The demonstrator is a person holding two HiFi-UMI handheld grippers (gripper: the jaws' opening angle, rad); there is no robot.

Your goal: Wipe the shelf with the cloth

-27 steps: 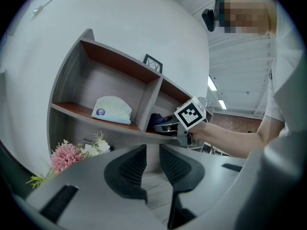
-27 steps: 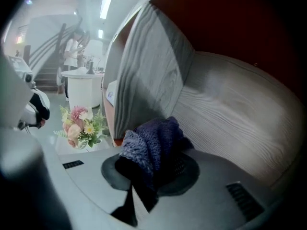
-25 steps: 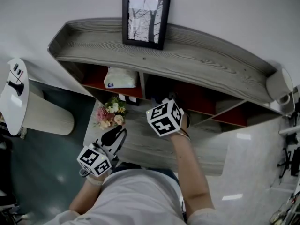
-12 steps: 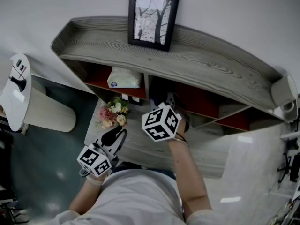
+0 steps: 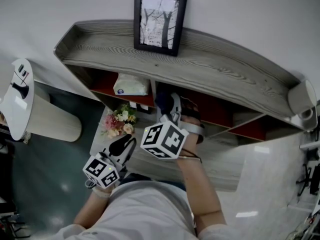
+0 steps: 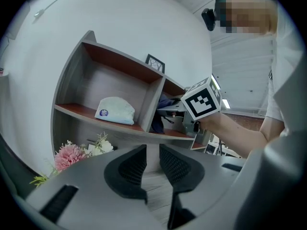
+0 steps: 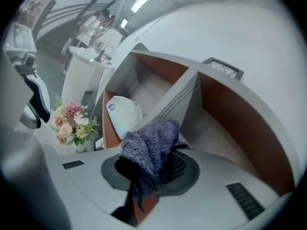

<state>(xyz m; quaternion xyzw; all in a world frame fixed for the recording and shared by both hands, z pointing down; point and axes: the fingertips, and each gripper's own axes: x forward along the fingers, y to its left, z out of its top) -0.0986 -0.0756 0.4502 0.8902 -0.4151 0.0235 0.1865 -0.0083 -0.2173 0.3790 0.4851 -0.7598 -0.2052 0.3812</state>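
Observation:
The grey shelf unit (image 5: 215, 69) has red-lined compartments. My right gripper (image 5: 170, 109) is shut on a bunched dark blue cloth (image 5: 162, 100) at the mouth of the middle compartment, close to its left divider. In the right gripper view the cloth (image 7: 151, 147) fills that gripper's jaws (image 7: 150, 163) and hides the pads; the compartment floor (image 7: 211, 128) lies just beyond. My left gripper (image 5: 125, 143) hangs low in front of the unit. In its own view the left gripper (image 6: 150, 159) holds nothing, with its pads almost together. That view shows the cloth (image 6: 163, 104) too.
A white tissue pack (image 5: 131, 85) lies in the left compartment. A small flower bunch (image 5: 119, 122) stands below it. A framed picture (image 5: 159, 21) leans on the shelf top, a pale round object (image 5: 300, 96) sits at its right end. A white round table (image 5: 17, 101) stands at left.
My right gripper has swung left and towards me, and its jaws with the cloth now show by the left divider of the middle compartment. The left gripper has stayed put.

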